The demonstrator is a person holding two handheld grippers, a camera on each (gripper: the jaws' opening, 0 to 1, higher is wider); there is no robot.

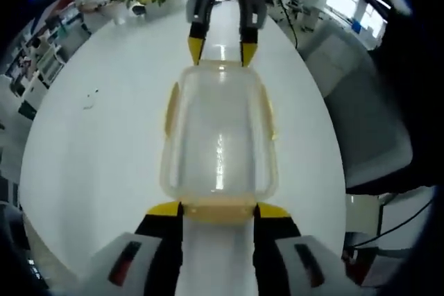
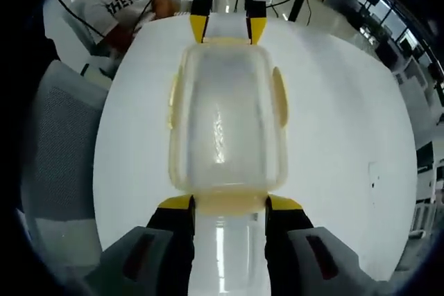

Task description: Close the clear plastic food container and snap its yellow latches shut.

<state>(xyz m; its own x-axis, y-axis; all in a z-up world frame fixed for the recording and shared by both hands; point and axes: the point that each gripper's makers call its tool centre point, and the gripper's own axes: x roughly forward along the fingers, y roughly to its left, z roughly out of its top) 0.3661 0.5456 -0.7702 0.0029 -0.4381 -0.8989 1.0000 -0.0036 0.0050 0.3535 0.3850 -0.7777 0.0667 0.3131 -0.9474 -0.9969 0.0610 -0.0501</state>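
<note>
The clear rectangular plastic food container with yellow latches (image 1: 218, 140) lies on the round white surface (image 1: 90, 143), long axis running between the left tongs (image 1: 218, 211) and right tongs (image 2: 229, 204), both spread apart at its opposite end latches, equally near.

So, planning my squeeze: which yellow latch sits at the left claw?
The end latch between the left claw's jaws; side latches lie farther along the container.

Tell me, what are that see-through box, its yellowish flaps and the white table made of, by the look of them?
The container looks like clear, slightly cloudy plastic: the table shows through and light streaks its lid. The latches seem a translucent yellow plastic, likely softer. The table is white and glossy, probably laminate or coated board; it mirrors the ceiling light.
</note>
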